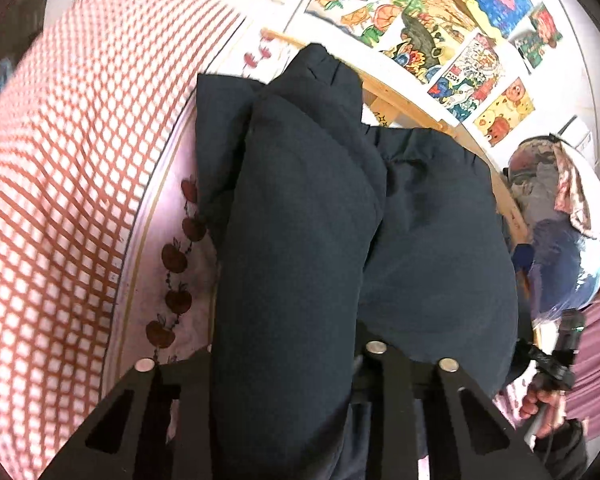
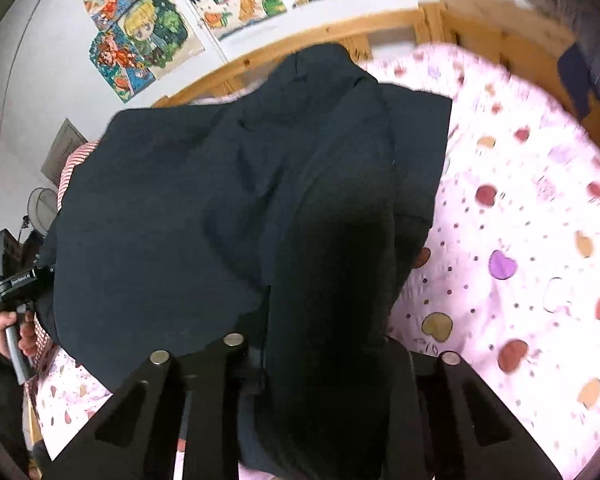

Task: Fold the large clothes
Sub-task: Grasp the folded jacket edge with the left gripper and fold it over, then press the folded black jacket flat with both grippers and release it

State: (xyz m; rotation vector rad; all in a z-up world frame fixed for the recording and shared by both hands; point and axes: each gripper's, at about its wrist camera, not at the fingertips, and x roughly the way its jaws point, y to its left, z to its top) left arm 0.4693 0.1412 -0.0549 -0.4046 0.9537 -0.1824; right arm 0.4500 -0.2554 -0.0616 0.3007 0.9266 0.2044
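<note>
Puffy navy jacket (image 1: 300, 240) bunched in both clamped hand-held grippers, left (image 1: 288, 364) and right (image 2: 312, 356), above pink heart-print sheet (image 2: 520, 240).

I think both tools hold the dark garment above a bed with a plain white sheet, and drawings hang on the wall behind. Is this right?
Not quite. The sheet is pink with a heart print, as the right wrist view shows. Otherwise right: both tools, left and right, hold the dark garment, and drawings hang behind.

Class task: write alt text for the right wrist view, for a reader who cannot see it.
A dark navy garment hangs bunched between the fingers of the right gripper, over a pink heart-print bedsheet. At the left edge, a hand holds the left gripper's handle; colourful drawings cover the wall behind a wooden bed frame.
</note>
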